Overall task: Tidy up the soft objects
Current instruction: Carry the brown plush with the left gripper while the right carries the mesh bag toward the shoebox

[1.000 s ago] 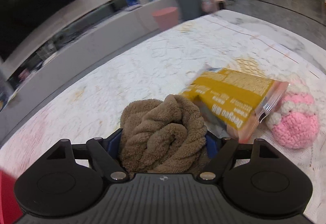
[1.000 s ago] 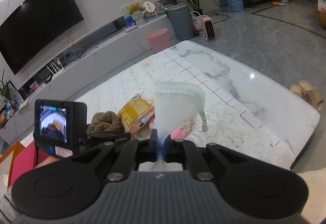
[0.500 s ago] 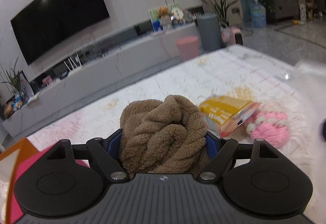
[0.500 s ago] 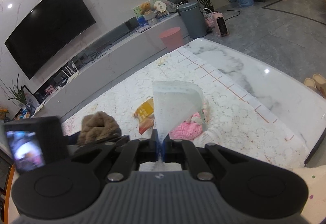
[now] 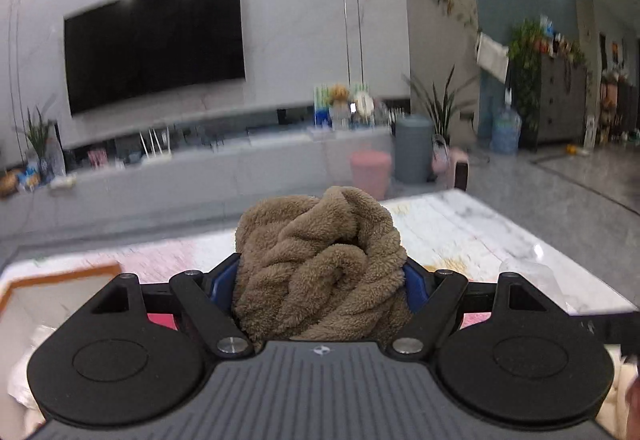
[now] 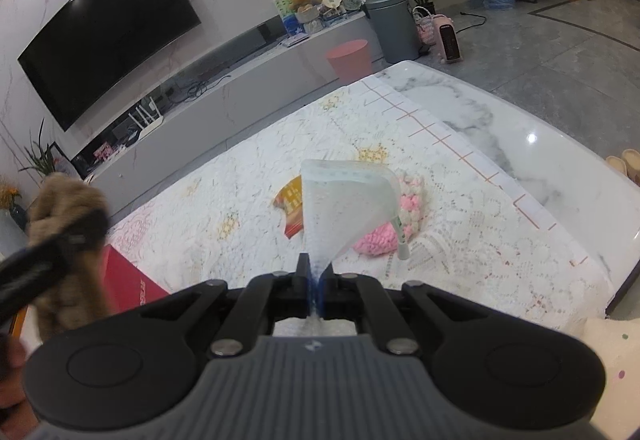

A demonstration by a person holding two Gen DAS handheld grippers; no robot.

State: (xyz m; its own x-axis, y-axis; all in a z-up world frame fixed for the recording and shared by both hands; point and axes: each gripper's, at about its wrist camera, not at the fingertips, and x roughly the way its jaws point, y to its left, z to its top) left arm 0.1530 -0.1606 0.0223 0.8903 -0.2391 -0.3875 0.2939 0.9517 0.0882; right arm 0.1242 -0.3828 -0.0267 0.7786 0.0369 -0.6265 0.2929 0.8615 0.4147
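Note:
A bundled brown fleece cloth [image 5: 320,252] fills my left gripper [image 5: 320,272], whose blue pads press on both its sides; it is lifted off the table. The right wrist view shows that same bundle [image 6: 64,196], blurred, at the far left. My right gripper [image 6: 314,272] is shut on the lower corner of a translucent zip bag [image 6: 344,208], which stands up above the table with its mouth on top. Behind the bag, a pink crocheted piece [image 6: 380,236] and a yellow snack packet [image 6: 292,208] lie on the lace tablecloth [image 6: 460,248].
A red box [image 6: 128,280] sits at the table's near left; its orange rim [image 5: 60,276] shows below my left gripper. The bare marble table end [image 6: 520,132] lies to the right. Beyond the table stand a pink bin [image 6: 348,58], a grey bin [image 6: 390,24] and a TV bench [image 6: 240,80].
My left gripper has risen and swung left with the brown cloth, away from the packet and the pink piece, which have left its view. The right gripper kept still with the bag.

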